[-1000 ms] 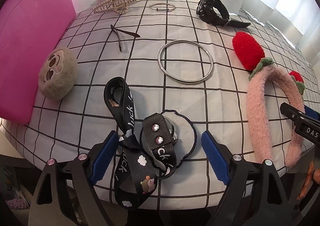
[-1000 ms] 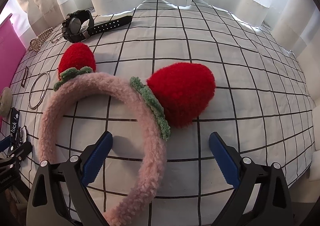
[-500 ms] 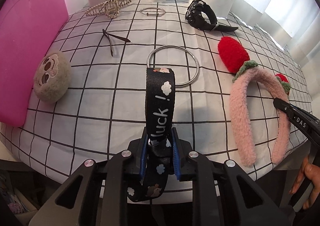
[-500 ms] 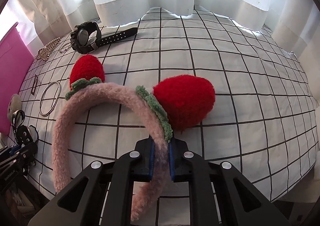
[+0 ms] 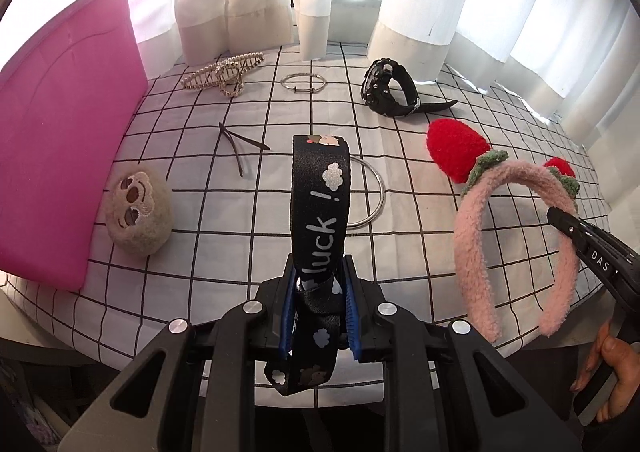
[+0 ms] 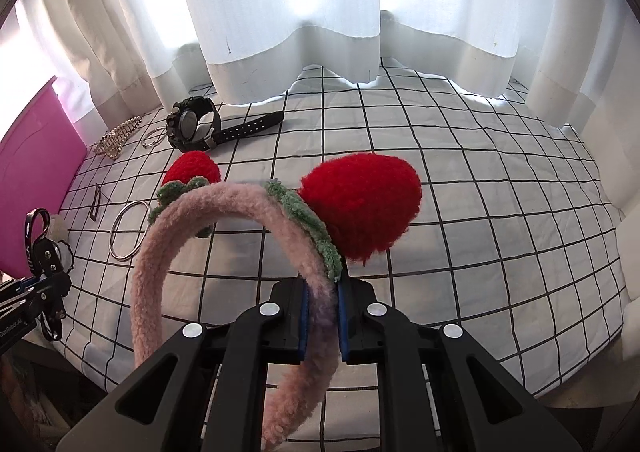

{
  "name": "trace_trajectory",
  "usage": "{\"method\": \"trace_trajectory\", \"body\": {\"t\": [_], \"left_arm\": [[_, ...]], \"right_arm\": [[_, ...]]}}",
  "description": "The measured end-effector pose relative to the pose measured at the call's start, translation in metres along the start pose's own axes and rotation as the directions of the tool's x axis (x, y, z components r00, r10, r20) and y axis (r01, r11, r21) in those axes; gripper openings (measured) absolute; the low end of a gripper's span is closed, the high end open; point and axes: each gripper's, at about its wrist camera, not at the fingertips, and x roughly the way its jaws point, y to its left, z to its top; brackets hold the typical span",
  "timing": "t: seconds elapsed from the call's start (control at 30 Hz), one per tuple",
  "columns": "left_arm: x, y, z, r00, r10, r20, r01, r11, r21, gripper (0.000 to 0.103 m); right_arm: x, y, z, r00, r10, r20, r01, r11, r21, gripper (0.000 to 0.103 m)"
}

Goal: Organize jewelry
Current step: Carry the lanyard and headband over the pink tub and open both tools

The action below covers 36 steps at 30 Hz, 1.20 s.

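My left gripper (image 5: pixel 320 308) is shut on a black "luck!" strap (image 5: pixel 320 208) with cloud prints and holds it up above the checked tablecloth; the strap also shows at the left of the right wrist view (image 6: pixel 34 240). My right gripper (image 6: pixel 323 316) is shut on the band of a pink fluffy headband (image 6: pixel 192 212) with two red strawberry ears (image 6: pixel 364 208), lifted off the cloth. The headband also shows at the right of the left wrist view (image 5: pixel 472 220).
A pink box (image 5: pixel 60 132) stands at the left. On the cloth lie a plush sloth face (image 5: pixel 138 208), a large silver ring (image 5: pixel 370 192), a black hair clip (image 5: pixel 240 144), a pearl claw clip (image 5: pixel 224 72), a thin bangle (image 5: pixel 303 83) and a black watch (image 5: pixel 390 90). White curtains hang behind.
Both grippers closed, the left on the strap and the right on the headband, and both have since lifted their items up off the cloth.
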Motion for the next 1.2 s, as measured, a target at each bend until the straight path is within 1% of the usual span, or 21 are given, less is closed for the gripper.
{"method": "trace_trajectory", "body": {"t": [0.17, 0.37, 0.53, 0.63, 0.7, 0.8, 0.93, 1.1, 1.2], "left_arm": [[-0.023, 0.004, 0.015, 0.998, -0.019, 0.054, 0.019, 1.0, 0.0, 0.021], [-0.053, 0.014, 0.038, 0.99, -0.027, 0.142, 0.028, 1.0, 0.001, 0.021], [-0.087, 0.034, 0.06, 0.974, -0.029, 0.227, 0.035, 0.999, -0.022, 0.021], [-0.114, 0.053, 0.077, 0.955, -0.024, 0.296, 0.04, 0.998, -0.046, 0.021], [-0.133, 0.067, 0.088, 0.938, -0.004, 0.346, 0.028, 0.998, -0.064, 0.021], [-0.157, 0.093, 0.103, 0.915, 0.03, 0.402, 0.014, 0.994, -0.104, 0.021], [-0.18, 0.137, 0.117, 0.887, 0.125, 0.444, -0.058, 0.985, -0.161, 0.021], [-0.19, 0.201, 0.125, 0.869, 0.254, 0.424, -0.155, 0.955, -0.253, 0.021], [-0.186, 0.238, 0.124, 0.867, 0.315, 0.387, -0.202, 0.93, -0.306, 0.021]], "right_arm": [[-0.028, 0.01, 0.018, 0.998, 0.013, 0.066, -0.012, 1.0, -0.015, 0.011], [-0.06, 0.033, 0.049, 0.988, 0.042, 0.151, -0.036, 0.998, -0.042, 0.011], [-0.086, 0.068, 0.079, 0.969, 0.094, 0.229, -0.075, 0.993, -0.088, 0.011], [-0.101, 0.096, 0.1, 0.95, 0.143, 0.278, -0.111, 0.986, -0.127, 0.011], [-0.11, 0.119, 0.114, 0.935, 0.183, 0.305, -0.139, 0.978, -0.158, 0.011], [-0.118, 0.157, 0.138, 0.909, 0.253, 0.332, -0.191, 0.959, -0.209, 0.011], [-0.122, 0.216, 0.166, 0.878, 0.333, 0.345, -0.235, 0.926, -0.297, 0.011], [-0.104, 0.295, 0.193, 0.857, 0.421, 0.299, -0.292, 0.873, -0.39, 0.011], [-0.092, 0.343, 0.201, 0.849, 0.464, 0.252, -0.33, 0.84, -0.431, 0.011]]}}
